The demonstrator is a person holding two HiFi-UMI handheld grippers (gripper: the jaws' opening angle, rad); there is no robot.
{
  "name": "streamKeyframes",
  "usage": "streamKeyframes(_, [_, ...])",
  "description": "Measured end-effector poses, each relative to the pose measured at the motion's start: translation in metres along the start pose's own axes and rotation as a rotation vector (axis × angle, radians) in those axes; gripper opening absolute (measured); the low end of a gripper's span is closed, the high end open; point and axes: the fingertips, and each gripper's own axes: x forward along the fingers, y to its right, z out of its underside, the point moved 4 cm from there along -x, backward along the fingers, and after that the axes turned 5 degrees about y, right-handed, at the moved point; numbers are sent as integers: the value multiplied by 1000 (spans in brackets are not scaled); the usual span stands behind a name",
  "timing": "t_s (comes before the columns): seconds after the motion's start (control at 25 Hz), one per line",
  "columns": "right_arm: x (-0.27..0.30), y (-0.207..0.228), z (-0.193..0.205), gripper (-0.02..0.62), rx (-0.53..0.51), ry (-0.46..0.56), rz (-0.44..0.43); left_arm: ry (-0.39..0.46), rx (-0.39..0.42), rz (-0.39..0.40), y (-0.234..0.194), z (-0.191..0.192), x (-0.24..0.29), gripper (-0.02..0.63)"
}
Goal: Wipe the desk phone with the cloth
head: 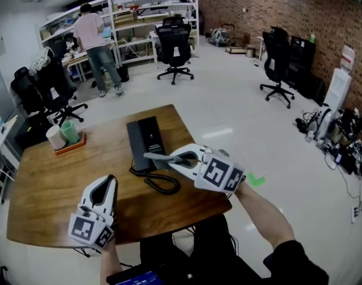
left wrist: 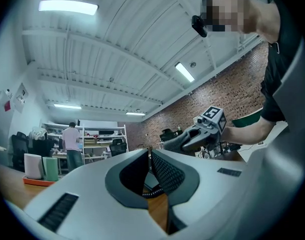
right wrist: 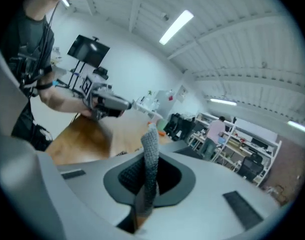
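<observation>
A black desk phone (head: 146, 140) lies on the wooden table (head: 50, 183), its coiled cord (head: 162, 184) looped toward the near edge. My right gripper (head: 167, 158) hovers over the phone's near end, shut on a grey cloth (head: 152, 156). That cloth (right wrist: 150, 156) stands up between the jaws of the right gripper (right wrist: 146, 181) in its own view. My left gripper (head: 110, 181) sits low at the table's front left, away from the phone. In the left gripper view the left gripper (left wrist: 149, 152) is shut with nothing held; beyond it shows the right gripper (left wrist: 195, 136) with the cloth (left wrist: 173, 142).
An orange tray (head: 70, 145) with a white cup and a green cup stands at the table's far left. Black office chairs (head: 174, 47), shelving and a standing person (head: 97, 40) fill the room behind. Cables lie on the floor at the right.
</observation>
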Motion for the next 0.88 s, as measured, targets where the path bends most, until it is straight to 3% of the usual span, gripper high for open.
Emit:
streamKeyframes(0.2, [-67, -7, -58, 26, 241, 371, 99, 7, 136, -11, 15, -14, -2, 6])
streamKeyframes(0.32, [-96, -24, -78, 26, 320, 506, 105, 42, 108, 33, 30, -27, -1, 6])
streamKeyframes(0.56, [-116, -39, -105, 26, 255, 601, 125, 108, 56, 161, 69, -57, 7, 8])
streamKeyframes(0.68, [-117, -42, -107, 25, 261, 619, 99, 127, 92, 165, 79, -71, 10, 8])
streamKeyframes(0.88, [-120, -42, -109, 25, 268, 642, 84, 132, 88, 170, 88, -82, 12, 6])
